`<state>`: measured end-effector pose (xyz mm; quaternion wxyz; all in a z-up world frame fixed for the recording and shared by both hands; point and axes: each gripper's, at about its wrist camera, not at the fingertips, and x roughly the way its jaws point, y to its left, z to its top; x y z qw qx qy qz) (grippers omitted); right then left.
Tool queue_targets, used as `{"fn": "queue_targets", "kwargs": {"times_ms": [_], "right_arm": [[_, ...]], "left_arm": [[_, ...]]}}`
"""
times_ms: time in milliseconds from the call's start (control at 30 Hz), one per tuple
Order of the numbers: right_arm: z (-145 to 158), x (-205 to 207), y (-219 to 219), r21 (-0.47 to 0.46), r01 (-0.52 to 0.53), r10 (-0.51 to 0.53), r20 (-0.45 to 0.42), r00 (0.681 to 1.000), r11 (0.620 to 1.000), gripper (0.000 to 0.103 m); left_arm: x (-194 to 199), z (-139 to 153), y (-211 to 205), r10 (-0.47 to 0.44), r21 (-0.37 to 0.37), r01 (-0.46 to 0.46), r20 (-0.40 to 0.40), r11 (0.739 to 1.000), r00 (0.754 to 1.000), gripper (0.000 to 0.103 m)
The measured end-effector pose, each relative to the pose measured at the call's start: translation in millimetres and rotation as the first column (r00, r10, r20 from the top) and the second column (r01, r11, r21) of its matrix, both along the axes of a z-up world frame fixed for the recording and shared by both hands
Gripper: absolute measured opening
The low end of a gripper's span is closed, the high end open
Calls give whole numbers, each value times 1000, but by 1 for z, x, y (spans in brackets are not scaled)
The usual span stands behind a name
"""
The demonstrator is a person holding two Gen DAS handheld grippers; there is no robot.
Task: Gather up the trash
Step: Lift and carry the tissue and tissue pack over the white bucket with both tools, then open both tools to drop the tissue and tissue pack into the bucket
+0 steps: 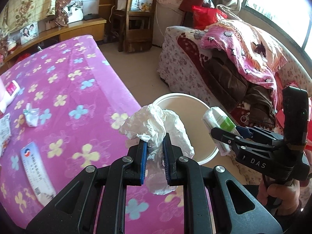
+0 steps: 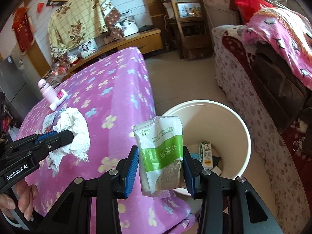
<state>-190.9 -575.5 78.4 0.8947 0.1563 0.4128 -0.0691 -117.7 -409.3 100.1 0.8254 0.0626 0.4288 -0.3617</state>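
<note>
The left tongs (image 1: 155, 156) are clamped tight on a crumpled white tissue (image 1: 156, 124), whose loose folds billow above and below the blue pads. The wad hangs at the edge of the worktop (image 1: 64, 89), which is covered by a pink cloth with a flower print, just beside the rim of a white bin (image 1: 206, 156) standing on the floor between the worktop and a sofa (image 1: 181, 66). The right tongs (image 2: 160, 167) are closed on a green-and-white tissue packet (image 2: 160, 146), gripped by its two sides and held upright over the near rim of the bin. Inside the bin lies a small carton (image 2: 205, 153) among other scraps. On the worktop remain a crumpled wrapper (image 1: 31, 115), a long printed card (image 1: 37, 170), a pink bottle (image 2: 47, 91) and a small pink-and-white box (image 2: 61, 95) touching it. A hand (image 1: 278, 197) grips the handle of the right tongs.
</note>
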Motion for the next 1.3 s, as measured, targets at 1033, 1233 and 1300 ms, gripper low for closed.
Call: {"fn": "queue_targets", "kwargs": {"times_ms": [1033, 1233, 1300], "right_arm": [[-50, 24, -76, 28, 166, -162, -90, 983, 986, 44], [-52, 25, -78, 17, 186, -184, -91, 979, 982, 51], [-53, 26, -79, 12, 187, -185, -98, 978, 982, 51]], "left_arm": [[35, -61, -81, -18, 66, 24, -98, 998, 995, 13], [37, -66, -82, -29, 31, 33, -137, 999, 990, 19], [37, -67, -84, -30, 28, 35, -152, 999, 988, 25]]}}
